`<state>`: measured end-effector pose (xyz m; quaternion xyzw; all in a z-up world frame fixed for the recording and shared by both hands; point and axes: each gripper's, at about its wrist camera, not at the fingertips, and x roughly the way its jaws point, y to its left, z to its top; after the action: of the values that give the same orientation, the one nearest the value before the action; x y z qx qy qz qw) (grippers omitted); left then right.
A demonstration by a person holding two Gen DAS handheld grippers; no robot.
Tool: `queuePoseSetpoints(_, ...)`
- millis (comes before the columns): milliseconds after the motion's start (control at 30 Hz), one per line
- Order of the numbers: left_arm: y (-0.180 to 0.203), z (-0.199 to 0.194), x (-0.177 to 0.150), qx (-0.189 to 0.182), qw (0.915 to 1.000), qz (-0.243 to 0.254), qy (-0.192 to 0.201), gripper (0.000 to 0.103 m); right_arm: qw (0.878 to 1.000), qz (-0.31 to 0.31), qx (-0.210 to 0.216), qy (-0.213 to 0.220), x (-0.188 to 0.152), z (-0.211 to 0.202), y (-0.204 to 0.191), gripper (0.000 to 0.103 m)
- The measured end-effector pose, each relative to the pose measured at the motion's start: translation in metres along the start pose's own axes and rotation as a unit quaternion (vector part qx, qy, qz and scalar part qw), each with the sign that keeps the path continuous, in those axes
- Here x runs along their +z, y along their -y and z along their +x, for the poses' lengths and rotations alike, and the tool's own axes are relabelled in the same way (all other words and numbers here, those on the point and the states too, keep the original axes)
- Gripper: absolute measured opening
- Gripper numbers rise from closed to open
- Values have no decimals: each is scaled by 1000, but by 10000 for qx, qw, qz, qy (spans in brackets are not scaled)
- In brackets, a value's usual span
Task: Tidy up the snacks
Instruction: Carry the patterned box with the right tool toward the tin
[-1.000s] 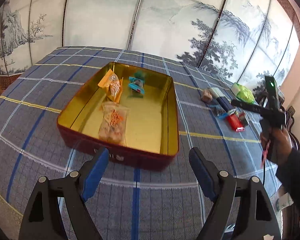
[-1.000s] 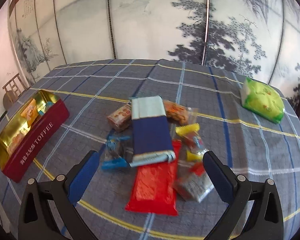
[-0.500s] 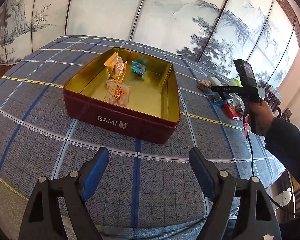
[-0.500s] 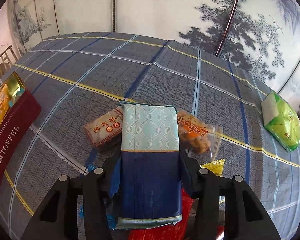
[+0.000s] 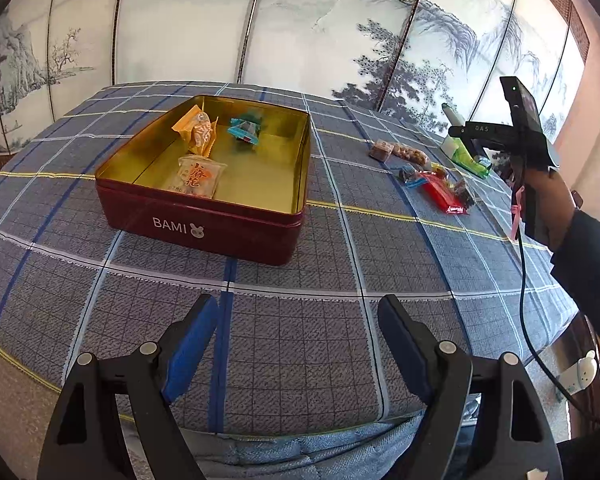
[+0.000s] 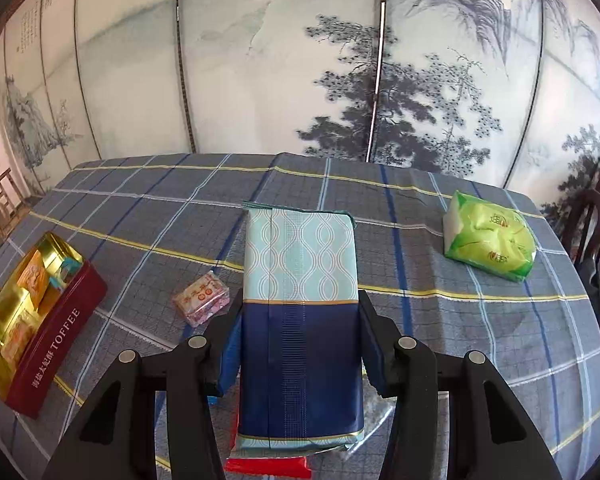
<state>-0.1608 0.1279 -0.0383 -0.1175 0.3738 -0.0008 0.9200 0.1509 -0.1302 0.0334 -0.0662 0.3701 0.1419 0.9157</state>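
Right jaws: while the tin waits across the cloth, the right gripper (image 6: 300, 344) is clamped on the blue-and-teal packet (image 6: 300, 308), pads pressing both long edges of its dark lower half.
Packet position: lifted off the table, pale patterned end pointing away from the camera, well to the right of the tin in the right wrist view.
Packet handling: I'd call it light and fairly flat, a sealed film pouch with some give; the wrapper looks glossy, so likely a bit slippery.
Grip point: across the narrow width near mid-length looks a sound choice, since it keeps the free end from drooping; squeeze too hard and whatever is inside may crack.
Just below the packet: a red wrapper (image 6: 268, 468) peeks out under its near end, part of the loose pile.
Beside it: a small pink-and-tan sweet (image 6: 201, 299) lies on the cloth, between packet and tin.
Left jaws: the left gripper (image 5: 298, 344) stands apart with nothing between its blue pads, hovering over bare cloth just in front of the tin.
Tin: the red tin (image 5: 204, 220) sits open, gold inside, three small wrapped snacks already in it, with plenty of floor free.
Far from the tin: a green pack (image 6: 490, 240) lies alone near the table's right edge.
Fit: judging by eye, the packet should lie flat in the tin.
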Motion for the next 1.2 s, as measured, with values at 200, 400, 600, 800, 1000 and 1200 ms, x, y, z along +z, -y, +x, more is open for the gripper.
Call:
queuePoseSetpoints(200,10,0,-10,159,9996,247,33,78,9997,40,-157,206,-14,-11,-1,51)
queuePoseSetpoints(400,13,4,-15,247,9994,248,-6,78,9987,-218,41,466,-17,-22,-47,51)
queuePoseSetpoints(600,9,2,-18,311,9993,172,79,78,9962,-447,415,618,-7,-28,-100,51)
queuePoseSetpoints(800,-2,-1,-25,337,9994,63,53,78,9949,-517,554,671,-2,-34,-128,51)
queuePoseSetpoints(1000,-17,-6,-29,366,9992,-124,122,78,9944,-626,509,683,6,-39,-149,51)
queuePoseSetpoints(1200,-30,-11,-32,431,9986,-251,146,78,9925,-875,498,691,8,-40,-185,51)
